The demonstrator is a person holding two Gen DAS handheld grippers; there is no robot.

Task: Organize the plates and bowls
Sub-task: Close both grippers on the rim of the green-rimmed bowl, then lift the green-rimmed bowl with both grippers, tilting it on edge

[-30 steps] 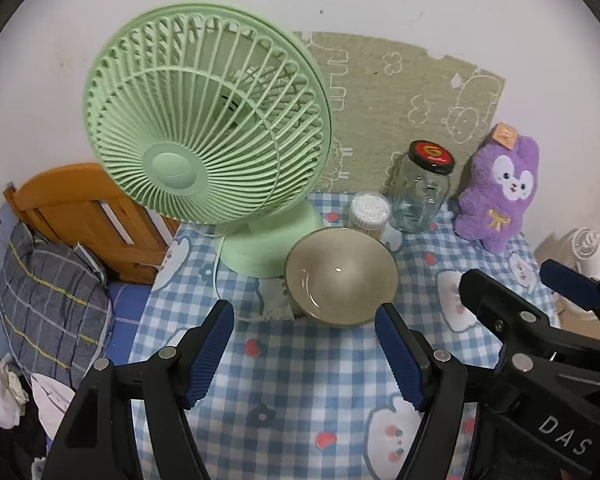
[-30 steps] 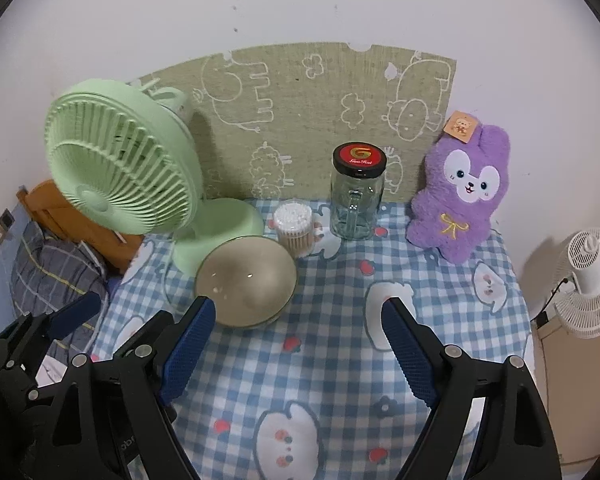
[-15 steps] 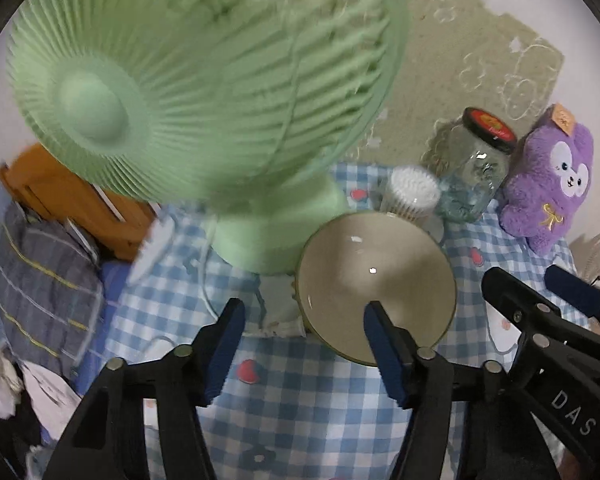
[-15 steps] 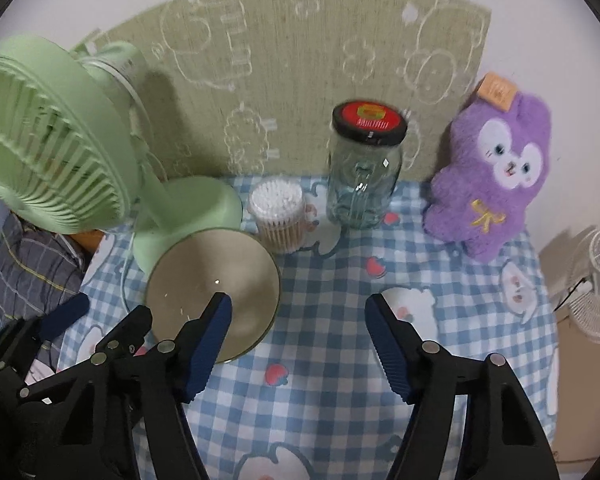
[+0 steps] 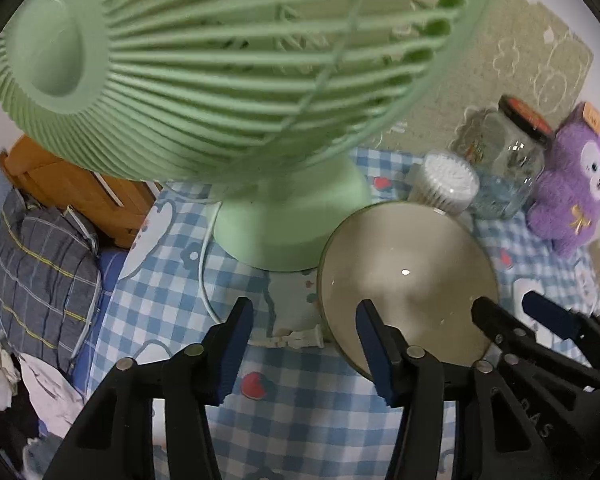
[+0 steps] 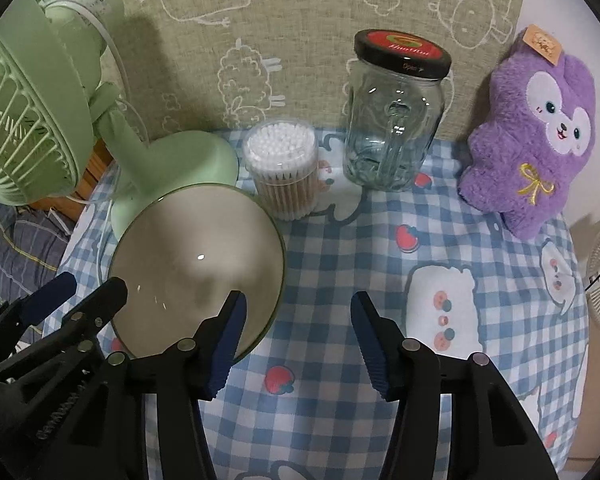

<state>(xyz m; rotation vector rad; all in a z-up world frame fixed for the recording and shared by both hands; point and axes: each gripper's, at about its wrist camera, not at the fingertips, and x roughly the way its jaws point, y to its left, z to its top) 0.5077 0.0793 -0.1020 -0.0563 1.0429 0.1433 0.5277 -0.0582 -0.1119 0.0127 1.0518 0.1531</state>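
One bowl [image 6: 198, 268] sits on the checked surface [image 6: 380, 420], its beige inside bare, touching or nearly touching the round base of the one green fan [image 5: 220, 64]. Just behind it stands one tub of cotton swabs [image 6: 282, 168], then one glass jar [image 6: 394, 120] with a black-and-red lid, and one purple plush rabbit [image 6: 534, 132] further right (all three against the wall mat).

The left tool [image 5: 306, 350] hovers with its jaws spread wide, gripping nothing: its right finger overlaps the bowl's near left rim in the left wrist view, its left finger over the cloth beside a white plug [image 5: 298, 338]. The right tool [image 6: 296, 346] is likewise released and empty, its left finger over the bowl's near right rim, its right finger above the cloth. Whether either finger touches the bowl cannot be told.
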